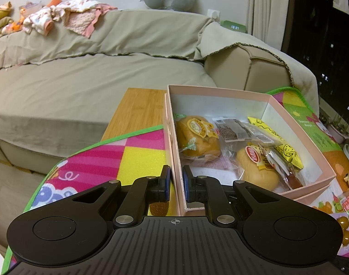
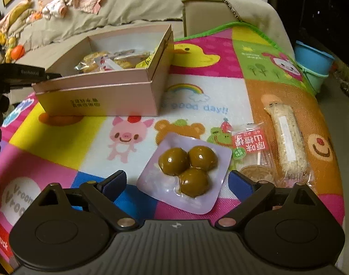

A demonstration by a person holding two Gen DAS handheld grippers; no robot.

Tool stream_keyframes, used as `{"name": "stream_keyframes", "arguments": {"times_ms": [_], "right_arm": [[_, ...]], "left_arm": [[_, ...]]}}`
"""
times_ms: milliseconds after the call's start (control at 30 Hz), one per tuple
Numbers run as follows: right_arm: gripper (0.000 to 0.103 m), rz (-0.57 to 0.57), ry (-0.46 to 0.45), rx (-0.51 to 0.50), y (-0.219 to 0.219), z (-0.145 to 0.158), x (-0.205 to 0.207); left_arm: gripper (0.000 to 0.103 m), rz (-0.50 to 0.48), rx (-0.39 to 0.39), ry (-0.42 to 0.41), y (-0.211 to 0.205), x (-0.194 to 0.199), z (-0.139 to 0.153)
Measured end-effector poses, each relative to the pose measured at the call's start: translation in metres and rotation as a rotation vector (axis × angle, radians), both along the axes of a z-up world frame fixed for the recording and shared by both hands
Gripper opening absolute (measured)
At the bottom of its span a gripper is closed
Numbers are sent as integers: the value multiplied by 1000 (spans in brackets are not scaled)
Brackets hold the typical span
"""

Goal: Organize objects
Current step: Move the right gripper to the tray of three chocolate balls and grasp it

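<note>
A pink cardboard box stands on the colourful play mat and holds wrapped buns and a yellow packet. My left gripper is shut on the box's near side wall, one pad inside and one outside. In the right wrist view the box sits at the back left. My right gripper is open and low over the mat. A pale purple pack of three green-brown balls lies between its fingers, and the pads are clear of it.
To the right of the pack lie a red lollipop packet and a long wrapped rice bar. A beige sofa stands behind the mat. A blue bowl stands past the mat's right edge. Bare wooden tabletop shows left of the box.
</note>
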State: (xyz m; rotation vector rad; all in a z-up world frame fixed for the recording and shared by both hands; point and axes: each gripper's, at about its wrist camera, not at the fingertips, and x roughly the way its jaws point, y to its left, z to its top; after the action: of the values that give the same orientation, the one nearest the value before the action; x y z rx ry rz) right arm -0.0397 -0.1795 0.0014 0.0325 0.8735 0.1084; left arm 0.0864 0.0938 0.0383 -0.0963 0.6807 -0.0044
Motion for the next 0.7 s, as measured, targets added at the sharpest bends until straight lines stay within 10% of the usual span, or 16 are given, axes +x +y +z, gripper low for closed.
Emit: {"name": "stream_keyframes", "arguments": {"times_ms": [700], "right_arm": [[82,156,-80,-40,20,-2,-8]], "left_arm": [[13,-1,-2,-1,0,0,-1]]}}
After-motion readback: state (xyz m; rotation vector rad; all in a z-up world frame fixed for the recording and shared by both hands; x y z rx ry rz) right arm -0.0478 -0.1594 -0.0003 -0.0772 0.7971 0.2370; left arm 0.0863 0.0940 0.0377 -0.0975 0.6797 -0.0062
